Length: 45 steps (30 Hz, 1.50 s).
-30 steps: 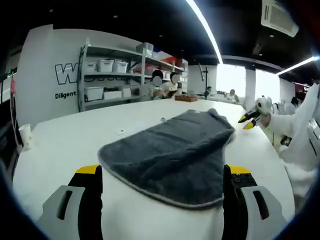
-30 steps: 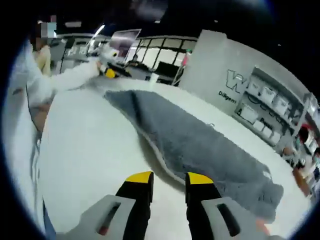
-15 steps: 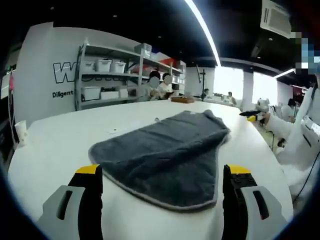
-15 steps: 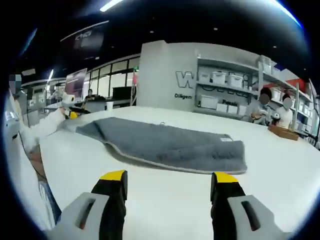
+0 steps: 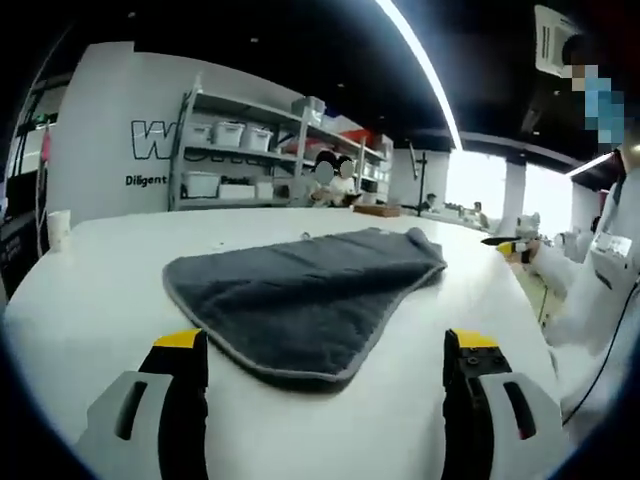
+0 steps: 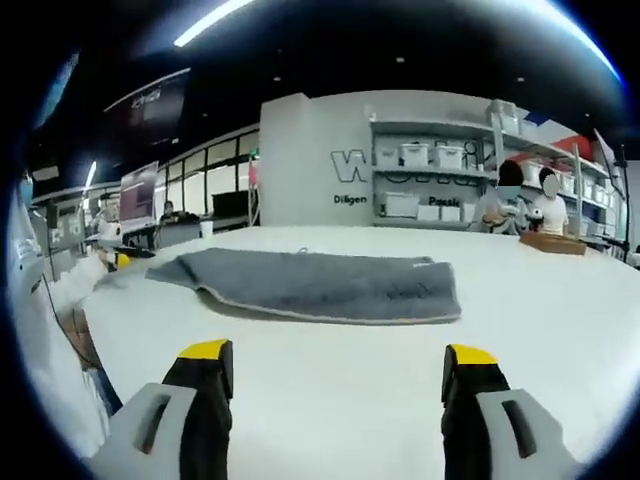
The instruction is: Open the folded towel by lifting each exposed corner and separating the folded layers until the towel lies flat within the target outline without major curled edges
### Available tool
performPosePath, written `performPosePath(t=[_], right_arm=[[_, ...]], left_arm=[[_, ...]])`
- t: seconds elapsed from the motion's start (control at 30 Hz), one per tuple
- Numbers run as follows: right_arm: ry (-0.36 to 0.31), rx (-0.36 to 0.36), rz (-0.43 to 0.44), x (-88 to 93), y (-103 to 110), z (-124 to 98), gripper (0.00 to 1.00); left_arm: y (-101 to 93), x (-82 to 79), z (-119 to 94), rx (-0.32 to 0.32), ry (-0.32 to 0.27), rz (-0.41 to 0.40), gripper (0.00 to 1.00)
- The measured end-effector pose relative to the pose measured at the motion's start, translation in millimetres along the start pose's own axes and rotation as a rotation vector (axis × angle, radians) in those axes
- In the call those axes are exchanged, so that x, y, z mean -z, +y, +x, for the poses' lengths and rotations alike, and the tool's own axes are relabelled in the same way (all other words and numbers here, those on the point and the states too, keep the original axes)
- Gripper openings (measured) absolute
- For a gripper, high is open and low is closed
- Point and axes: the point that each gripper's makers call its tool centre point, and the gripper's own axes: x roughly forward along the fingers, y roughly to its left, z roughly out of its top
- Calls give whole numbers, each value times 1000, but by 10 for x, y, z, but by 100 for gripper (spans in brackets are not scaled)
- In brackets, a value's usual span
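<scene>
Indoors, a smooth white table (image 5: 90, 290) carries a plush grey towel (image 5: 300, 290), folded, pale-edged, lying mid-table. Metal shelves (image 6: 440, 185) with bins line the wall. Both hand-held grippers, left (image 5: 318, 352) and right (image 6: 335, 362), gape wide, empty.

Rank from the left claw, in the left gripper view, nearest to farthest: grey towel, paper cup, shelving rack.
From the left claw:
1. Grey towel, straight ahead on the white table, its near edge just past the yellow tips.
2. Paper cup, far left on the table edge.
3. Shelving rack, beyond the table, against the back wall.
</scene>
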Motion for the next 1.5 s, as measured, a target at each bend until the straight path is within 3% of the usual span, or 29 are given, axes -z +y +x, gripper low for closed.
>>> performPosePath(t=[0.2, 0.37, 0.43, 0.53, 0.67, 0.77, 0.93, 1.07, 1.27, 1.5], right_arm=[[-26, -12, 12, 18, -45, 41, 97], [-36, -43, 7, 44, -20, 72, 99], [-39, -52, 8, 55, -28, 83, 99], [-46, -70, 17, 57, -51, 95, 99], [-57, -76, 13, 37, -86, 104, 99], [-65, -83, 15, 44, -116, 119, 99], [-65, -90, 23, 70, -136, 139, 99], [-62, -101, 22, 98, -128, 156, 99], [-63, -118, 13, 100, -110, 154, 98], [-50, -117, 3, 141, -125, 152, 97]], left_arm=[[-296, 72, 22, 3, 63, -4, 96], [-352, 157, 62, -20, 122, -11, 93], [-334, 196, 87, -39, 151, -1, 89], [-253, 195, 113, -82, 146, -45, 85], [-65, 206, 93, -196, 147, -92, 80], [53, 189, 71, -267, 113, -167, 76], [130, 208, 83, -306, 120, -197, 67], [153, 207, 118, -324, 93, -265, 55], [120, 226, 194, -310, 110, -298, 27], [102, 189, 199, -299, 117, -311, 3]])
